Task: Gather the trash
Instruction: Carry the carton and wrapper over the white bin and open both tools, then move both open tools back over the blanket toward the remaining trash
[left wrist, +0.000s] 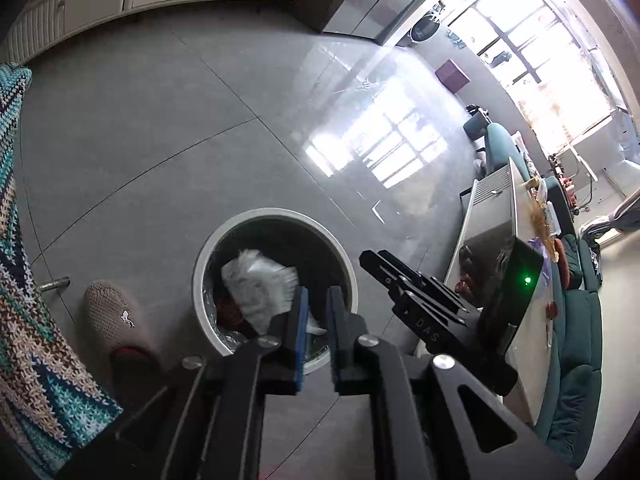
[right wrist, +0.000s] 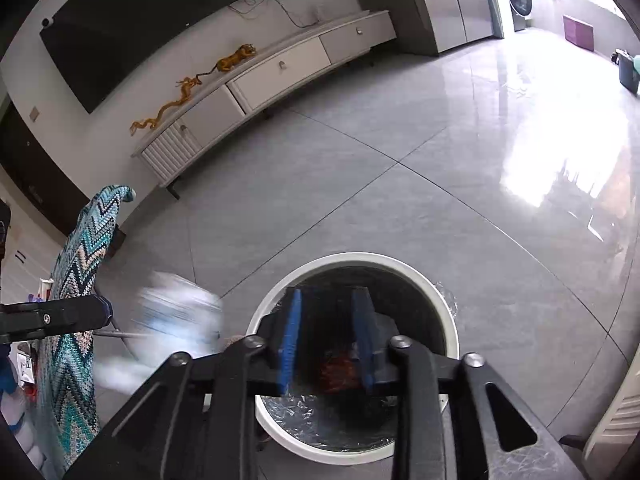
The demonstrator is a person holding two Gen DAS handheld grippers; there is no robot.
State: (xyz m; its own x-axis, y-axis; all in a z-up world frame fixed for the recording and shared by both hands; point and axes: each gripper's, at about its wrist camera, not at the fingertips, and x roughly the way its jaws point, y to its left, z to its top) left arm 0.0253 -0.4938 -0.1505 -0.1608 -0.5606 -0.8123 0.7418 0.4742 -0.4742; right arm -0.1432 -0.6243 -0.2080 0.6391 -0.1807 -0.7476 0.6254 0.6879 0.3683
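Note:
A round white trash bin [left wrist: 206, 248] with a dark liner stands on the grey tiled floor. A crumpled white piece of trash [left wrist: 256, 280] lies in it on top of reddish-brown waste [left wrist: 226, 308]. My left gripper [left wrist: 317, 304] hovers over the bin's near rim, jaws slightly apart and empty. The other gripper's black body [left wrist: 420, 296] shows to its right. In the right wrist view the bin [right wrist: 440, 292] sits directly below my right gripper [right wrist: 330, 316], which is open and empty. A blurred white piece of trash [right wrist: 176, 312] is in the air left of the bin, beside the left gripper's tip [right wrist: 76, 314].
A beige slipper [left wrist: 116, 316] lies left of the bin. A zigzag knitted cloth [left wrist: 24, 300] hangs at the far left. A white coffee table [left wrist: 496, 216] and teal sofa [left wrist: 576, 320] stand on the right. A white TV cabinet [right wrist: 276, 72] runs along the far wall.

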